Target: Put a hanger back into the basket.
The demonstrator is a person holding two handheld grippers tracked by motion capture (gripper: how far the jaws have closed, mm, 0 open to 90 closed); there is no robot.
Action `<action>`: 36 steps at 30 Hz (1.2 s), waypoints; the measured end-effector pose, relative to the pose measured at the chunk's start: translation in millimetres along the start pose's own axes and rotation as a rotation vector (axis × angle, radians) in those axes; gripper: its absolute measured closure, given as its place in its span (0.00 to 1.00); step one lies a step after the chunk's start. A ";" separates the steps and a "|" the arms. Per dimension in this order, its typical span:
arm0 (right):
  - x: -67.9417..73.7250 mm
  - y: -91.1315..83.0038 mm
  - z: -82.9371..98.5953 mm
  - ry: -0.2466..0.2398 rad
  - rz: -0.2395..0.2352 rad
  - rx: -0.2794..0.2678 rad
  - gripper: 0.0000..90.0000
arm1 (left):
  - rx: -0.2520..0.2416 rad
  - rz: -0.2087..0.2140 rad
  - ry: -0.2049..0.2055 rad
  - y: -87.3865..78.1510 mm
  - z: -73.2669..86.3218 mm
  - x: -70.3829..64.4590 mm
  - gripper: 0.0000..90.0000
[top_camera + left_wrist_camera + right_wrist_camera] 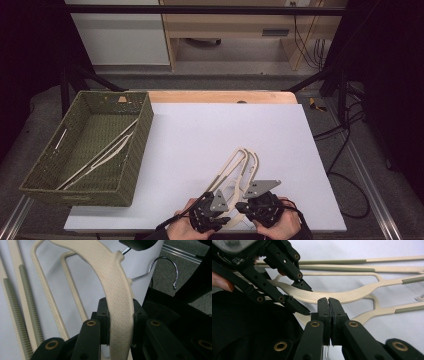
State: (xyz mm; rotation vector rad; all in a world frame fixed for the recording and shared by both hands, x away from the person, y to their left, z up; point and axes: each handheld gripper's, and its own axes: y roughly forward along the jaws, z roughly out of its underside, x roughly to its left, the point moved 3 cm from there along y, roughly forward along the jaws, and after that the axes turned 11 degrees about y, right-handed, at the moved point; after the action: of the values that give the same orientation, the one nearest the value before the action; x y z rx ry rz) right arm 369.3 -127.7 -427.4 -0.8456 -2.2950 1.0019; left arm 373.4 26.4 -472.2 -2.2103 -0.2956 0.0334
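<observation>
Our hands cover the near ends of the cream plastic hangers (239,170), so their hooks are hard to make out from above. They lie on the white worktop (200,135), a grey floor around it. We count two there and one more in the green woven basket (131,150). Our left hand-held gripper (212,210) clamps a hanger's arm; our right hand-held gripper (250,200) has its jaws pressed together.

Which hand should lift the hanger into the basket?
Left, probably. The left gripper is already shut on the cream hanger, and the green basket sits on its side. The right gripper looks shut with nothing visible between its jaws.
</observation>
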 end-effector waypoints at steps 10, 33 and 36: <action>-1.5 -24.1 -13.4 0.004 -0.080 -0.203 0.86 | -0.016 -0.031 -0.014 -9.8 -1.0 1.4 0.83; -81.0 -51.0 -2.8 0.239 0.081 -0.573 0.19 | -0.066 -0.145 -0.130 -58.2 8.5 26.8 0.88; -82.6 -47.6 -1.1 0.245 0.093 -0.567 0.16 | -0.074 -0.168 -0.162 -65.5 13.2 35.0 0.90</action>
State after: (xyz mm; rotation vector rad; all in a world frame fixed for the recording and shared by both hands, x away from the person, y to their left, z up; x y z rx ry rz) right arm 410.5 -210.8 -405.5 -1.2263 -2.3605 0.2438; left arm 392.6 82.8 -425.9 -2.2524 -0.5797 0.1118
